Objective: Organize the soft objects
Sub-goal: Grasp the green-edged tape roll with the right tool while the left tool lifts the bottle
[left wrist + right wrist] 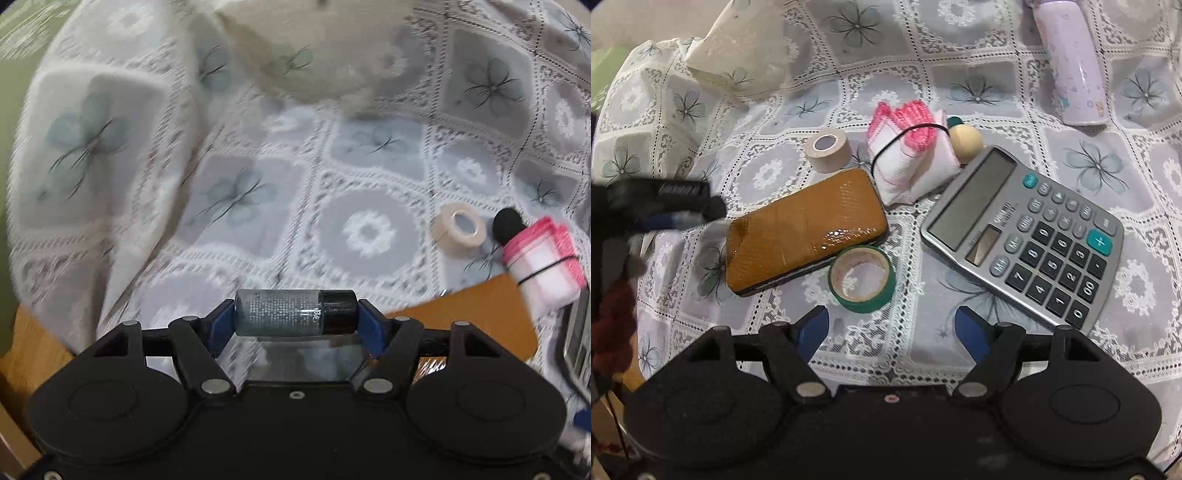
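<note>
Cylindrical glass bottle [295, 313] spans left gripper's [295, 325] blue fingers [221, 328].

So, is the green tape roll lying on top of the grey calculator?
No, the green tape roll lies on the lace tablecloth, apart from the grey calculator and touching the brown flat case.

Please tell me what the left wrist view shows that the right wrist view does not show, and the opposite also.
Only the left wrist view shows the small bottle with a black cap, clamped end to end in the left gripper.

Only the right wrist view shows the calculator in full, the green tape roll, the wooden ball, the lilac bottle and the right gripper, open and empty.

Both show the lace tablecloth, the beige tape roll, the pink-edged cloth bundle and the brown case.
</note>
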